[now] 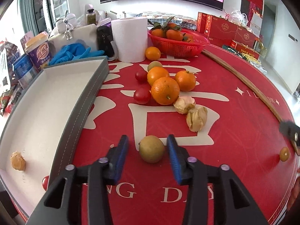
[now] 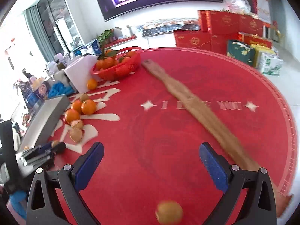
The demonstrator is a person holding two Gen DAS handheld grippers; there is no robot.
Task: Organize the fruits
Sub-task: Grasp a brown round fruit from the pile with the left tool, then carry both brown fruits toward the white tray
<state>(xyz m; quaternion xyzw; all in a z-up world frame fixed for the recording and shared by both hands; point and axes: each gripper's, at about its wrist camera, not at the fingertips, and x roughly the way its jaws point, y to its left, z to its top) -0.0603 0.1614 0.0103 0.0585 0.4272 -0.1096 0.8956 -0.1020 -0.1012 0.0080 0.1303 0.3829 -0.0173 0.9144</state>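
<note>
Left gripper (image 1: 148, 146): partly open, straddling a yellow-green fruit (image 1: 151, 148), pads not touching it.
Right gripper (image 2: 151, 153): wide open, empty, small yellow fruit (image 2: 169, 212) beneath.
Oranges (image 1: 165, 91): clustered mid-worktop (image 1: 234, 123).
Tray (image 1: 78, 93): left, holding one husked physalis (image 1: 17, 163).

The left gripper (image 1: 148, 146) pointed down at the red tablecloth (image 1: 234, 131), its blue pads either side of a yellow-green round fruit (image 1: 151, 148) with gaps showing on both sides. Beyond it lay two husked physalis (image 1: 196, 118), three oranges (image 1: 165, 91) and two cherry tomatoes (image 1: 142, 95). To its left stood a grey tray (image 1: 90, 97) holding one physalis (image 1: 18, 163).
</note>
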